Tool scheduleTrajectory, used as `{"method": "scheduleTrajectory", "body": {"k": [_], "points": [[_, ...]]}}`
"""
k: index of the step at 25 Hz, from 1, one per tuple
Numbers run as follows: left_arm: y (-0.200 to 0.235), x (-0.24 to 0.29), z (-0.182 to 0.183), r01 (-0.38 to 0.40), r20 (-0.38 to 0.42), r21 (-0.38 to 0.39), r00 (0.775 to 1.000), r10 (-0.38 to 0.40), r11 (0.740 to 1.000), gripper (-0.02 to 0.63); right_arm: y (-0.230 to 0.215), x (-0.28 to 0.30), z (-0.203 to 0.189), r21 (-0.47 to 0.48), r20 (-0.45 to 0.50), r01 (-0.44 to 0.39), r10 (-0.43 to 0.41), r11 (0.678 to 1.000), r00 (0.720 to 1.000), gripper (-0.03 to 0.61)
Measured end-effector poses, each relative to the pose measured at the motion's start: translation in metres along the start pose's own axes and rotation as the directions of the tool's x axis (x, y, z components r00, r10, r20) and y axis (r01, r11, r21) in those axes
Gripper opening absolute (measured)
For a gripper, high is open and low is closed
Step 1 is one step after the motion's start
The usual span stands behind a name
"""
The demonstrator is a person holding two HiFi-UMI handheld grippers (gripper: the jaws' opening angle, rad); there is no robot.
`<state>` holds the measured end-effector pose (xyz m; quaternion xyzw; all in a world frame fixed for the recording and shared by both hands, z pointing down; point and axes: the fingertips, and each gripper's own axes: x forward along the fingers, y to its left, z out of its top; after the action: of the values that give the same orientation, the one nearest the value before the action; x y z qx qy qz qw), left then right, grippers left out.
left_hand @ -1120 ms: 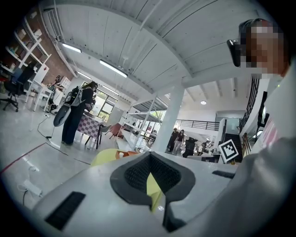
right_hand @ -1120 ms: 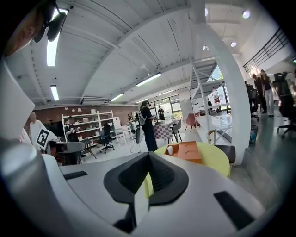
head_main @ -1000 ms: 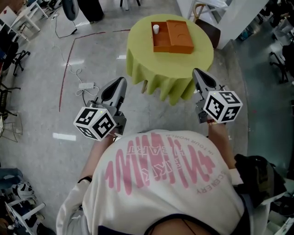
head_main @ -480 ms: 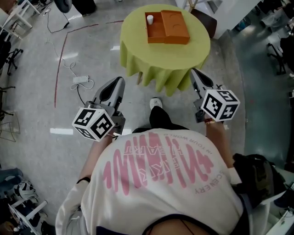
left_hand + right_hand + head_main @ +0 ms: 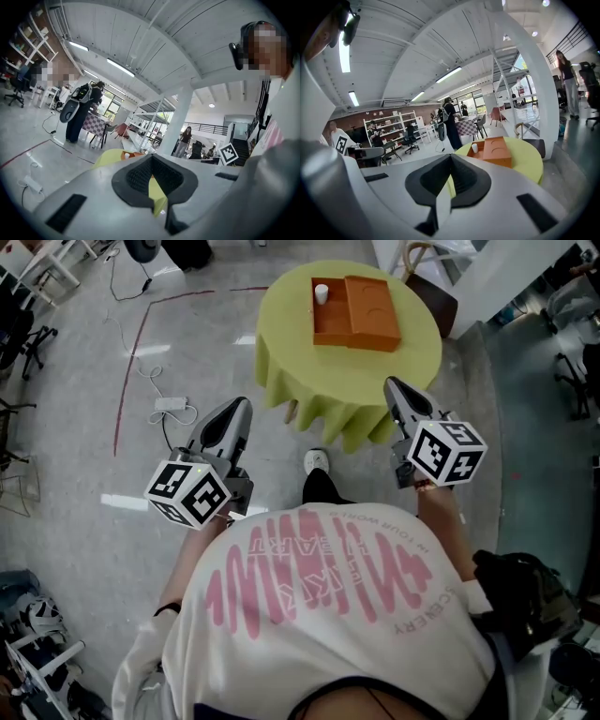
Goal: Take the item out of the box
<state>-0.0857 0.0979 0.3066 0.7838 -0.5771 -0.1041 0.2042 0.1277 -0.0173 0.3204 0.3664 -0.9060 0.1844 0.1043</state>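
Observation:
An orange box (image 5: pixel 356 313) lies open on a round table with a yellow-green cloth (image 5: pixel 398 367), well ahead of me. A small white item (image 5: pixel 322 292) stands in the box's left half. My left gripper (image 5: pixel 242 407) is held at waist height over the floor, short of the table, shut and empty. My right gripper (image 5: pixel 394 385) is level with it, near the table's front drape, also shut and empty. The right gripper view shows the box (image 5: pixel 497 152) and the white item (image 5: pixel 474 147) beyond the closed jaws. In the left gripper view the box (image 5: pixel 133 153) is only a sliver.
A power strip with its cable (image 5: pixel 173 406) and a red line (image 5: pixel 127 381) lie on the floor at the left. A dark chair (image 5: pixel 433 298) and a white pillar (image 5: pixel 506 277) stand behind the table. My shoe (image 5: pixel 316 461) is just before the table. People stand farther back.
A foot has come forward into view below the table. Both grippers keep their height and stay shut; the view has swayed slightly.

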Motion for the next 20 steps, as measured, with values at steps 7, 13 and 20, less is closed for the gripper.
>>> {"method": "scheduleTrajectory", "body": {"k": [7, 13, 20], "points": [[0.022, 0.033, 0.034, -0.038, 0.046, 0.004, 0.998, 0.038, 0.999, 0.008, -0.01, 0.049, 0.047, 0.001, 0.06, -0.065, 0.065, 0.998, 0.996, 0.005], [0.041, 0.064, 0.07, -0.07, 0.112, 0.014, 0.991, 0.068, 0.997, 0.008, -0.024, 0.092, 0.088, -0.001, 0.087, -0.123, 0.123, 0.992, 0.989, 0.005], [0.058, 0.117, 0.083, -0.099, 0.107, 0.014, 0.99, 0.097, 0.995, 0.008, -0.056, 0.14, 0.112, -0.001, 0.077, -0.177, 0.176, 0.984, 0.981, 0.005]]}}
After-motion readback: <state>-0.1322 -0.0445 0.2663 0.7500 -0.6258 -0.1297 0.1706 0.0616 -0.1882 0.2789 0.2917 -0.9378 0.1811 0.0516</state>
